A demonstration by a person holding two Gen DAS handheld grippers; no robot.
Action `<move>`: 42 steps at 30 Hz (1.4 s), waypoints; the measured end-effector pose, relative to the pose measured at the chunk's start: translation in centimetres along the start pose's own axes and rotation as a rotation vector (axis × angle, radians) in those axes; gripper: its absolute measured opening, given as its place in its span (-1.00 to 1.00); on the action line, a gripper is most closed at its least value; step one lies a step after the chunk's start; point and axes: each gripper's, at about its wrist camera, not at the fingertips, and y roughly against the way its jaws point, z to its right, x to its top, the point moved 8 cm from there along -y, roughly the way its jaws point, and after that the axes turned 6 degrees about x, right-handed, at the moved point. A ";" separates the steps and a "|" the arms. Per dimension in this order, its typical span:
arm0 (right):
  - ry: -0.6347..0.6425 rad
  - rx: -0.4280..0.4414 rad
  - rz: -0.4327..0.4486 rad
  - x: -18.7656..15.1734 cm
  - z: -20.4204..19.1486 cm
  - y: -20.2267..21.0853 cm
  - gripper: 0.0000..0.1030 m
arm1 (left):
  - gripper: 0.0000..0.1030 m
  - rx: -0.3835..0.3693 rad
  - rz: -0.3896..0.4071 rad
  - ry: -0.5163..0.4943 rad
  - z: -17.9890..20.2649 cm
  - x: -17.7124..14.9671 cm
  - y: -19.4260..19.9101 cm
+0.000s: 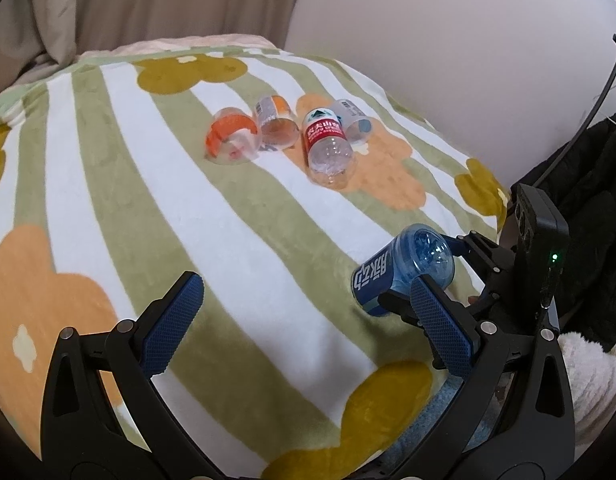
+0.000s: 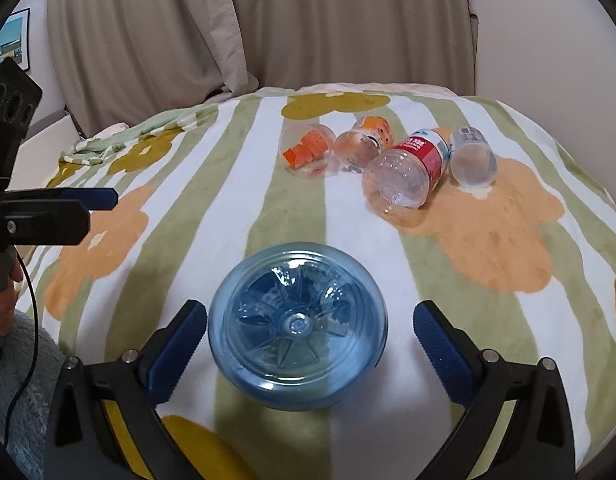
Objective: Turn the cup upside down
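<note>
A blue cup cut from a bottle (image 2: 297,332) stands bottom-up on the striped blanket (image 2: 235,208), between the open fingers of my right gripper (image 2: 308,344); neither pad touches it. In the left wrist view the same blue cup (image 1: 404,270) shows at the right with the right gripper's fingers on either side of it. My left gripper (image 1: 303,320) is open and empty over the blanket (image 1: 227,220), left of the cup. The left gripper's finger (image 2: 95,198) shows at the left edge of the right wrist view.
Several more cut-bottle cups lie on their sides at the far part of the blanket: an orange one (image 2: 310,150), an orange-labelled one (image 2: 362,144), a red-labelled one (image 2: 408,168) and a clear one (image 2: 472,156). Curtains hang behind. A dark jacket (image 1: 588,184) lies at the right.
</note>
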 end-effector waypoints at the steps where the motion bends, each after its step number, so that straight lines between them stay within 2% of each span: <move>1: -0.004 -0.001 -0.005 -0.2 0.1 0.0 0.99 | 0.99 0.001 0.003 -0.002 0.0 0.1 0.1; 5: -0.005 -0.004 -0.038 -1.1 -0.2 0.2 0.99 | 0.99 0.004 0.027 -0.010 0.1 0.3 0.6; 8: 0.023 -0.041 -0.038 -1.3 -0.5 1.5 0.99 | 0.99 0.013 0.054 -0.011 0.1 0.6 1.2; 11: 0.008 -0.094 -0.002 -0.6 -0.3 4.8 0.99 | 0.99 0.081 0.127 -0.037 0.3 1.5 3.1; 13: 0.010 -0.128 0.065 0.4 -0.2 7.8 0.99 | 0.99 0.128 0.225 -0.062 1.1 2.7 5.9; 19: 0.035 -0.301 0.389 6.1 -1.4 21.9 1.00 | 0.99 0.236 0.550 -0.144 5.7 7.5 16.0; 22: 0.024 -0.376 0.472 8.1 -1.9 26.7 1.00 | 0.99 0.288 0.664 -0.171 8.2 8.8 19.9; 24: 0.007 -0.419 0.494 8.7 -2.1 28.7 1.00 | 0.99 0.296 0.698 -0.165 9.2 8.8 21.1; 29: -0.029 -0.551 0.498 7.7 -1.6 31.1 0.99 | 0.99 0.286 0.694 -0.104 9.8 7.4 21.1; 32: -0.049 -0.574 0.502 7.1 -1.2 31.8 0.99 | 0.99 0.260 0.669 -0.100 10.4 6.7 20.6; 42: -0.119 -0.595 0.488 6.1 0.4 32.5 0.99 | 0.99 0.260 0.651 -0.137 11.9 6.2 19.9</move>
